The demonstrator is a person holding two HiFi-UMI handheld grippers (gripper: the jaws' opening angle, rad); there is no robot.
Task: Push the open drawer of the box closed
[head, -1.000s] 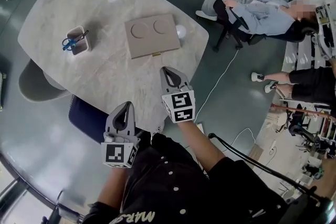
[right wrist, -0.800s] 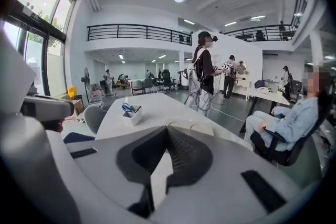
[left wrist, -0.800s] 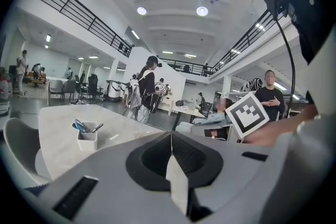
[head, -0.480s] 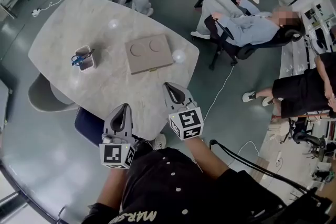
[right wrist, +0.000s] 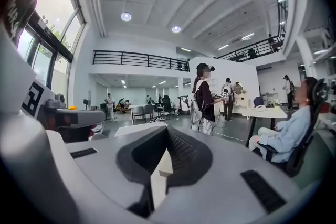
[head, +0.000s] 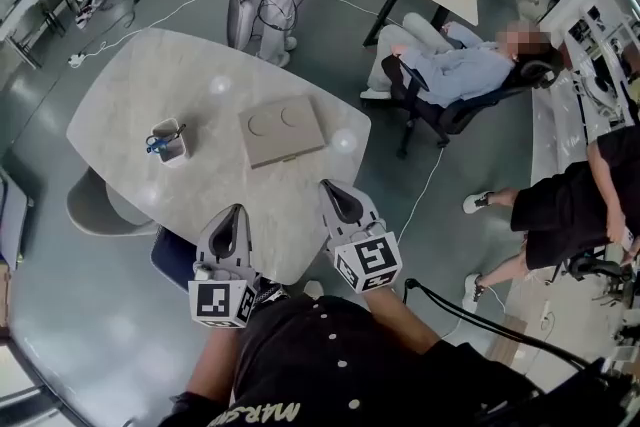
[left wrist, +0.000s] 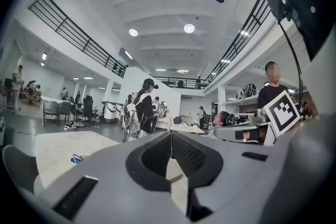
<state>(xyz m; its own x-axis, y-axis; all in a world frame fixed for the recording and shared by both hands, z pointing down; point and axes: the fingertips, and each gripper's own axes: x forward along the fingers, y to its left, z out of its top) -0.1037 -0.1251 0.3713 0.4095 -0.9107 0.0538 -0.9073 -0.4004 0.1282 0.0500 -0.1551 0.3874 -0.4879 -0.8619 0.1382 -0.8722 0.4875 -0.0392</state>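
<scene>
Both tongs, the left tongs [head: 233, 218] and the right tongs [head: 338, 193], are pressed together on nothing. They have risen and drawn back from the worktop [head: 130, 95]. The box [head: 283, 132] lies at 12 o'clock, well apart, no drawer jutting out — we judge the push finished. Only upside-down "MAR" on our shirt [head: 330, 365] reads — the box shows no label.

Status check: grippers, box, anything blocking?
Left gripper and right gripper shut, empty, clear of box. Box on table, drawer not seen sticking out. Cup off to side, not blocking.
</scene>
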